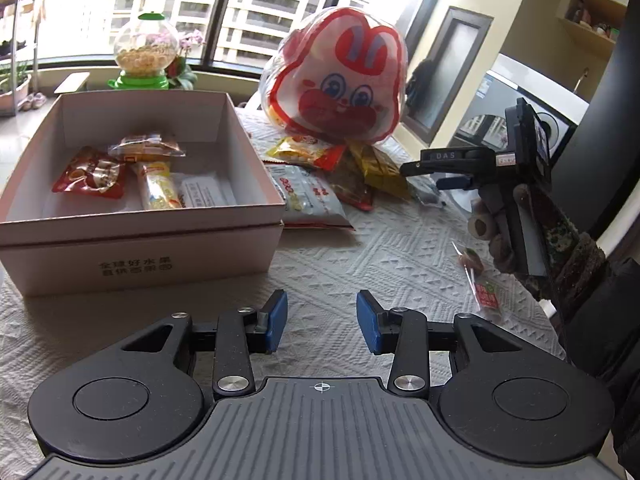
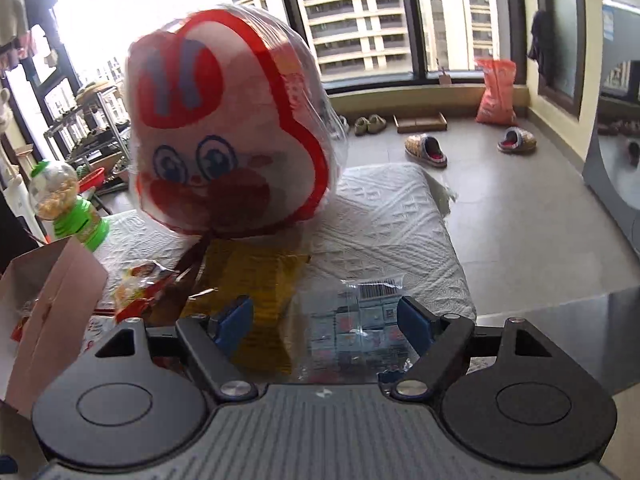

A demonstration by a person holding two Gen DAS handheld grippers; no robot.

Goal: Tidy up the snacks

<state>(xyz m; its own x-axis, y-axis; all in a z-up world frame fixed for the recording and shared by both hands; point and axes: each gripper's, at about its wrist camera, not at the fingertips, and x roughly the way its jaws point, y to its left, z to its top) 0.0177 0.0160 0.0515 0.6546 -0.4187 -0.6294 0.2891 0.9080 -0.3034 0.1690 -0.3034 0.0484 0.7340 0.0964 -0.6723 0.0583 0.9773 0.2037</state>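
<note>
While left gripper (image 1: 322,322) fingers gape empty, right gripper (image 2: 326,326) fingers straddle clear packet (image 2: 360,328).

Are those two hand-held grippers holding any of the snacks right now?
No. The left hand-held gripper is open over bare cloth. The right hand-held gripper is open above a clear packet, not gripping it.

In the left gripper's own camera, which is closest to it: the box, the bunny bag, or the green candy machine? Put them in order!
From the left gripper:
1. Box, just ahead on the left.
2. Bunny bag, farther back on the right, sitting on the snack pile.
3. Green candy machine, farthest, behind the box by the window.
</note>
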